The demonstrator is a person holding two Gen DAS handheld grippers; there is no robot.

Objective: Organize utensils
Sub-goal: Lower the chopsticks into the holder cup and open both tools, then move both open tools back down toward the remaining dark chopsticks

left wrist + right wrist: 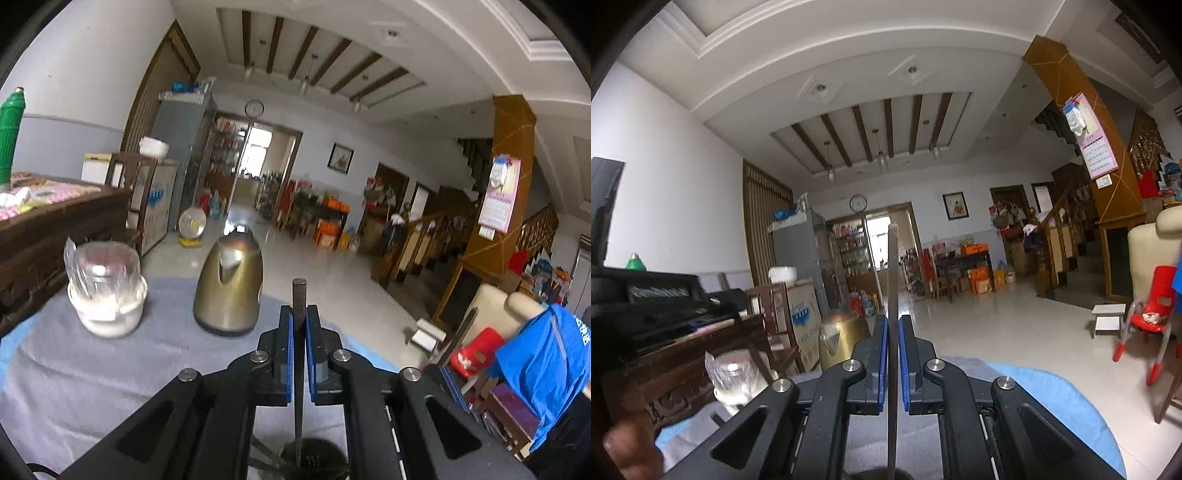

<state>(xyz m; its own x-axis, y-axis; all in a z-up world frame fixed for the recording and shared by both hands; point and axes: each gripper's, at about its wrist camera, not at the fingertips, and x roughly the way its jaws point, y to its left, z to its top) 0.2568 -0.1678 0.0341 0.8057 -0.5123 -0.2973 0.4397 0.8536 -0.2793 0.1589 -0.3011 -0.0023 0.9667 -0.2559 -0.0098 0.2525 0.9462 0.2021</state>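
Left wrist view: left claw [299, 314] clamps a dark utensil [298, 295] above a holder [314, 458]. Right claw [894, 325] clamps a steel handle [892, 266]. Insertion step; next move: lower straight.

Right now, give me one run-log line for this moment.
left gripper: shut on dark utensil, over holder | right gripper: shut on flat utensil | kettle, jar: on table

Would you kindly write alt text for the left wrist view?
The left gripper is shut on a thin dark utensil handle, above a dark holder. A brass-coloured kettle and a plastic-covered white jar stand on the grey tablecloth.
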